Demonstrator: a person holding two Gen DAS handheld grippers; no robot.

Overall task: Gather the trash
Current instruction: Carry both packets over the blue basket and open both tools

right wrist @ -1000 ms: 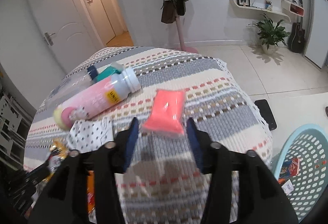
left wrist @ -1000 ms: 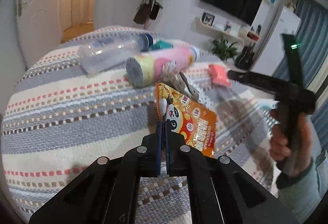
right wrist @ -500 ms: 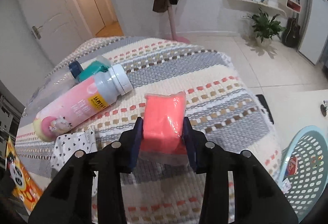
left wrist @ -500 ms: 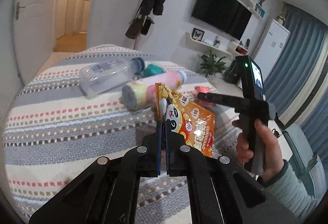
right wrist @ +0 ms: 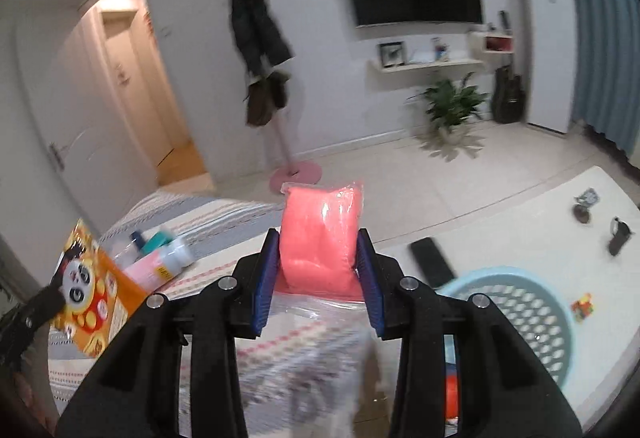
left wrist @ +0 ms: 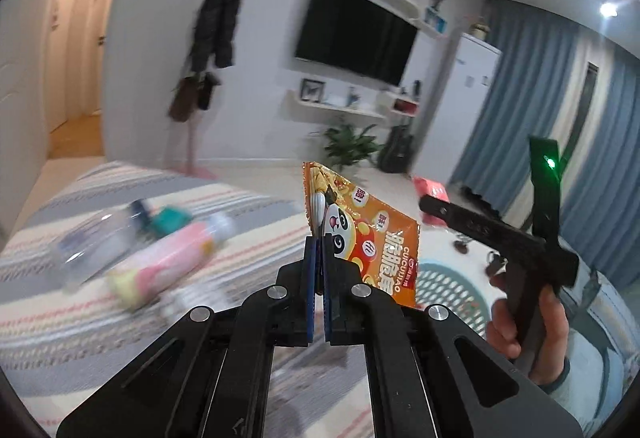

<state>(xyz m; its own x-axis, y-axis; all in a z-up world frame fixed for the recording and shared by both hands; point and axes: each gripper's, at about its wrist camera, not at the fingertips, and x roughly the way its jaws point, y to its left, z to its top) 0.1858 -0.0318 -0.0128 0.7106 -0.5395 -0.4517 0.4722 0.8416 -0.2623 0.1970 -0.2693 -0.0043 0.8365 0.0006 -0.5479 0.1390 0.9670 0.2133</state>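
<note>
At nine o'clock, in the left wrist view, a clear bottle and a pink bottle lie side by side on the striped bed, both blurred, with a teal cap just behind them. At the centre, the left gripper is clenched on the edge of an orange snack bag, which stands up off the bed and fans out toward three o'clock. Behind the bag's lower corner, at about four o'clock, sits a pale blue basket on the floor. Farther toward three o'clock a hand holds the right gripper's handle, with a pink packet at the far tip.

In the right wrist view, the snack bag shows at eight o'clock, pinched by the left gripper's dark tip, with the bottles on the bed beyond it. At the centre the right gripper grasps the pink packet, its blue pads pressing both sides, the packet raised above the bed. The basket lies at four o'clock on the floor, some scraps inside it. A black flat object lies on the floor just beyond its rim.
</note>
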